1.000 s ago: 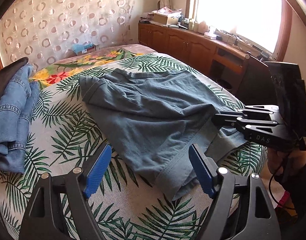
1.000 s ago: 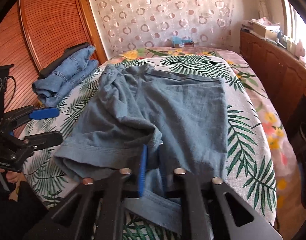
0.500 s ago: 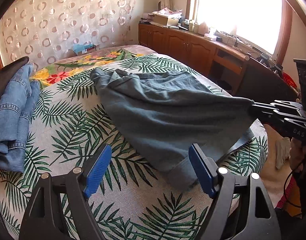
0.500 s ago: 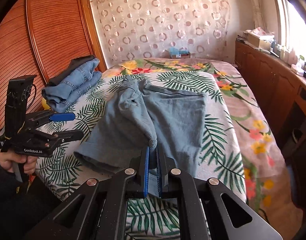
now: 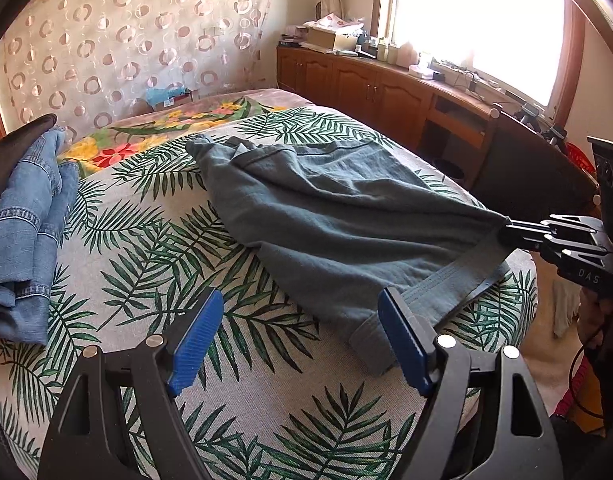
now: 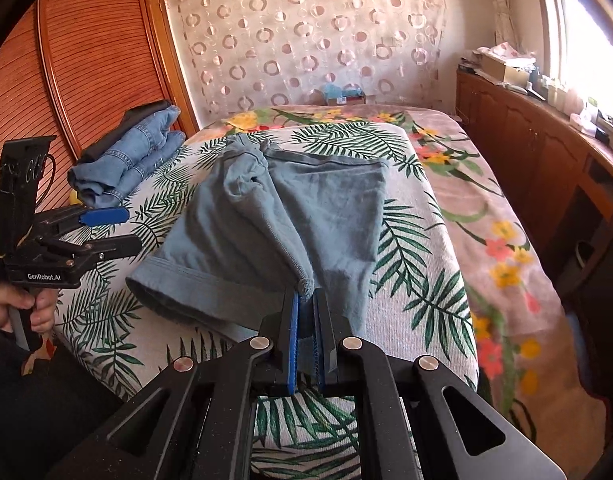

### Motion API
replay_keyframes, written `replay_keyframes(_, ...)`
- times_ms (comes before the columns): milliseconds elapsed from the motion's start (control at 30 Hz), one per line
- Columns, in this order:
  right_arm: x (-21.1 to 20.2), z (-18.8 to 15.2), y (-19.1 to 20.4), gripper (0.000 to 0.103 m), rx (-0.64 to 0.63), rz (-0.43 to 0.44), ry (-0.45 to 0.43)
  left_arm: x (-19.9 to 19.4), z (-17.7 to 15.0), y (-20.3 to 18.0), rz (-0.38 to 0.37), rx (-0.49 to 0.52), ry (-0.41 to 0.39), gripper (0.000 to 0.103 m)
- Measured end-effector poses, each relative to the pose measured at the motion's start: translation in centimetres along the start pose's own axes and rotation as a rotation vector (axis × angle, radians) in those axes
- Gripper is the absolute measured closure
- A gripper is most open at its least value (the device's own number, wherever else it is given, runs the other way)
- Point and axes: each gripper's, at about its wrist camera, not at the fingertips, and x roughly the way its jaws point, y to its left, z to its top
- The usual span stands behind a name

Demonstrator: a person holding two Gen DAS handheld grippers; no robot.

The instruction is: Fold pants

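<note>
Your right gripper [image 6: 305,316] is clamped on a hem of the blue-grey pants [image 6: 290,220], bunched mid-bed [image 5: 266,380]; your left gripper [image 5: 300,338] hovers near, jaws apart: keep the cloth taut while drawing it over

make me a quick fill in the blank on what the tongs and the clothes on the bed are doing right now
The right tongs are shut on the grey-blue ____.
The left tongs are ____, holding nothing.
The folded jeans lie on the ____ near the wooden wardrobe.

Missing words: pants; open; bed
</note>
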Motion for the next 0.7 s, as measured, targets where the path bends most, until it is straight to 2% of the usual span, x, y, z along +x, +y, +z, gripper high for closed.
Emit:
replay_keyframes(300, 0.4, -0.5, -1.3, 0.096, 0.038, -0.001, 0.027, 0.9, 0.9, 0.1, -0.003, 0.009, -0.005, 0.023)
replay_keyframes(333, 0.3, -0.3, -1.4, 0.091, 0.040, 0.005, 0.023, 1.1, 1.1, 0.2, -0.003, 0.009, -0.006, 0.023)
replay_keyframes(467, 0.3, 1.0, -1.7, 0.085, 0.016, -0.012, 0.003, 2.0, 2.4, 0.9, 0.002, 0.016, -0.012, 0.023)
replay_keyframes(533, 0.5, 2.0, -1.6, 0.078, 0.002, -0.017, -0.007, 2.3, 2.8, 1.3, 0.006, 0.015, -0.013, 0.023)
replay_keyframes(700, 2.1, 4.3, -1.1, 0.077, -0.038, -0.001, -0.022, 2.7, 3.6, 3.1, 0.021, -0.012, -0.021, 0.023)
